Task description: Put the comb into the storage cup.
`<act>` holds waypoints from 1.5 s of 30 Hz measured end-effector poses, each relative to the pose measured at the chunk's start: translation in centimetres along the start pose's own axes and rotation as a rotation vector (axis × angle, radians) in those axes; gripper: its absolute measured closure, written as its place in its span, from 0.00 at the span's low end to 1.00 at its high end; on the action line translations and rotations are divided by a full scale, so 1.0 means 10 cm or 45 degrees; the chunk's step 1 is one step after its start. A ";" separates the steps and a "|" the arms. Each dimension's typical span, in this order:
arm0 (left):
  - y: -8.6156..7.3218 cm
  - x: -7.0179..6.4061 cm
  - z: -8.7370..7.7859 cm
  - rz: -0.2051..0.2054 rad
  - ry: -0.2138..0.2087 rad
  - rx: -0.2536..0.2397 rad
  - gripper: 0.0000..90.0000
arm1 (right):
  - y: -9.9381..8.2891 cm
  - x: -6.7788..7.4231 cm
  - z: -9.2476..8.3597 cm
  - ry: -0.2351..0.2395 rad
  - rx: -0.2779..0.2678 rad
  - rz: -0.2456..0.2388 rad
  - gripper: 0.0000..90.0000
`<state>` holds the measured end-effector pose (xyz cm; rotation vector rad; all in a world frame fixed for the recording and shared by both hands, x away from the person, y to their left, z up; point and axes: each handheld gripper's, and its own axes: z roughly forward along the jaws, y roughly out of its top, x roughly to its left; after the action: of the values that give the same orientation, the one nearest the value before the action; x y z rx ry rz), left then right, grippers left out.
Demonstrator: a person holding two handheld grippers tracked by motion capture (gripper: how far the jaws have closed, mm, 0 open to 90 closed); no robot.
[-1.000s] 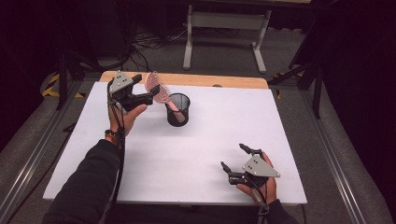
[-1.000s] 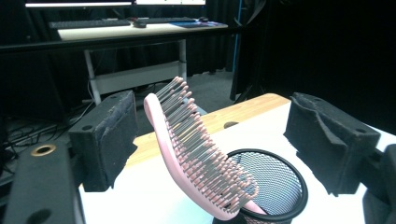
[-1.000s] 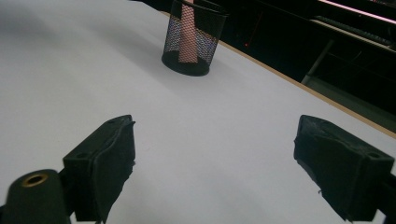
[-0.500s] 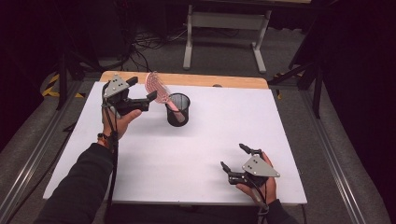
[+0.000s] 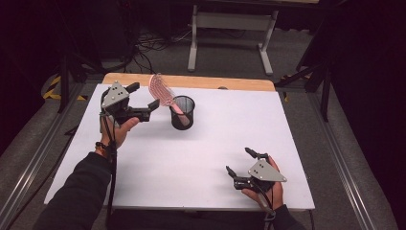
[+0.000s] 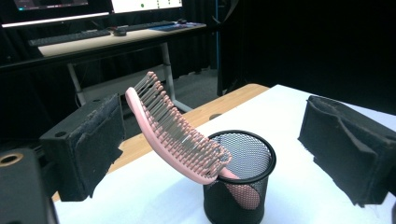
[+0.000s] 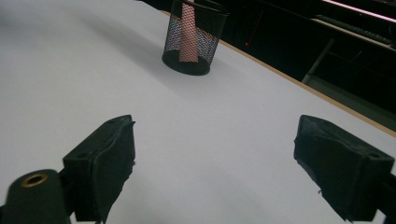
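A: What is asked of the step in hand, judged from how things lie?

B: The white table (image 5: 201, 158) is taken first; on it, toward its far edge, the black mesh cup (image 5: 182, 112) stands upright; the pink hairbrush (image 5: 162, 91) is lodged in it handle down, its bristled head tilted out over the rim toward the left gripper (image 5: 143, 98); the placing looks done, so a clean withdrawal seems to be what is wanted; the hand is best drawn straight back and a little up, so that the leaning head is not clipped and the light cup is not tipped.

A: And the left claw itself?

B: Its jaws are spread wide in the left gripper view; the brush head (image 6: 177, 133) is seen between the two pads but is touched by neither; nothing is pinched.

A: The other one?

B: The right gripper (image 5: 242, 165) is rested low near the front right of the table, well apart from the cup; its jaws are likewise spread, with bare table between them; nothing is held.
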<state>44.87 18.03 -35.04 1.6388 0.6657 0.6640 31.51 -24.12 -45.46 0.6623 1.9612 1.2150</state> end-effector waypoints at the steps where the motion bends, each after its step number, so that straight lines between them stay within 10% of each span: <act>1: 0.00 0.00 -0.01 0.008 -0.003 0.001 0.08 | 0.00 0.00 0.00 0.000 -0.001 0.000 0.15; 45: -0.11 -0.44 -0.29 0.155 -0.160 -0.002 0.09 | 0.01 0.00 -0.01 -0.024 -0.016 -0.002 0.15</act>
<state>39.67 16.89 -35.99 1.7146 0.4779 0.6423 31.38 -24.12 -45.31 0.6634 1.9367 1.2149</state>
